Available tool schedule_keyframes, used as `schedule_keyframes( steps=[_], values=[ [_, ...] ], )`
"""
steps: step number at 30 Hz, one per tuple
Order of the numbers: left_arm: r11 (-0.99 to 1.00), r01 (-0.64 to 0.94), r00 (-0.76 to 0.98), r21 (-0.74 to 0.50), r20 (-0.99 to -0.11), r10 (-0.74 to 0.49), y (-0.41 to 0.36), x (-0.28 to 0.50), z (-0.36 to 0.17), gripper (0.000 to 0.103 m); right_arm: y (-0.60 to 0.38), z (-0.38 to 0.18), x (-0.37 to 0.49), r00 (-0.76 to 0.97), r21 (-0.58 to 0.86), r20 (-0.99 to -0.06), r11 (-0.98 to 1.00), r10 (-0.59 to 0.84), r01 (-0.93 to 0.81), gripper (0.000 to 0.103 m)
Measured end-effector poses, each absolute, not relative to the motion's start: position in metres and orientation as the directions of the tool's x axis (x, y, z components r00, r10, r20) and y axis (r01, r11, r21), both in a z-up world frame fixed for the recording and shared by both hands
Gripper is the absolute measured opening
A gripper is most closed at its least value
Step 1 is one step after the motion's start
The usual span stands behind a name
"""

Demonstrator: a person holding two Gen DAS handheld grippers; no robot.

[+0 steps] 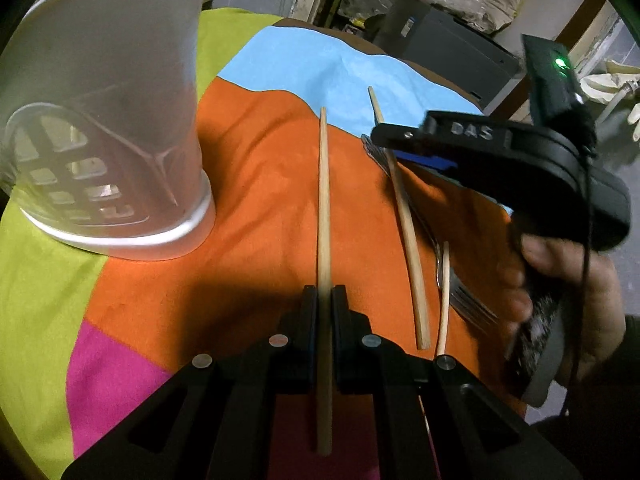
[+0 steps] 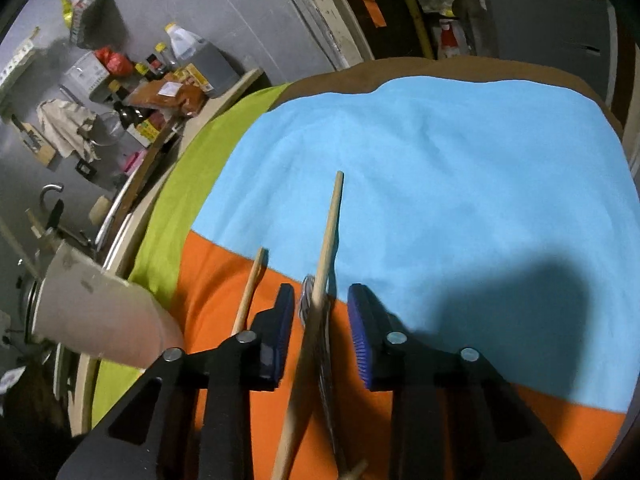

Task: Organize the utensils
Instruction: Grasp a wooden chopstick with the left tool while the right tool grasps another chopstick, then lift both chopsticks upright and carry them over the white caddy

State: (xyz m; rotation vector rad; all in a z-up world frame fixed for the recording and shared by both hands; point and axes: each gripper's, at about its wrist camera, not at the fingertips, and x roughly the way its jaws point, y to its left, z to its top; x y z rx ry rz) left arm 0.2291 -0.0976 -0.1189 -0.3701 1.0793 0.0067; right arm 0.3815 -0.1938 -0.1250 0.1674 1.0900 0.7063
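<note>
On the cloth, left gripper clamps chopstick.

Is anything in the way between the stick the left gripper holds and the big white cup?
Nothing visible is. The left gripper is shut on one chopstick. The white holder cup stands to its left, with only bare orange cloth between. The other chopstick and fork lie on the right.

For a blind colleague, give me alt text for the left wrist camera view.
The left gripper is shut on a wooden chopstick over an orange cloth. A translucent utensil holder stands left; the right gripper hovers over another chopstick and forks.
</note>
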Motion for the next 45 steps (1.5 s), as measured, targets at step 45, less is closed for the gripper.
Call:
schedule_keyframes(
  steps=[45],
  values=[
    [0.940,0.145,0.670,-0.308,-0.669,-0.322,-0.089,0.182,-0.042,0.005,-0.241,-0.026,0.221,0.706,0.436,-0.513,0.856,0.489,-0.276,0.005]
  ],
)
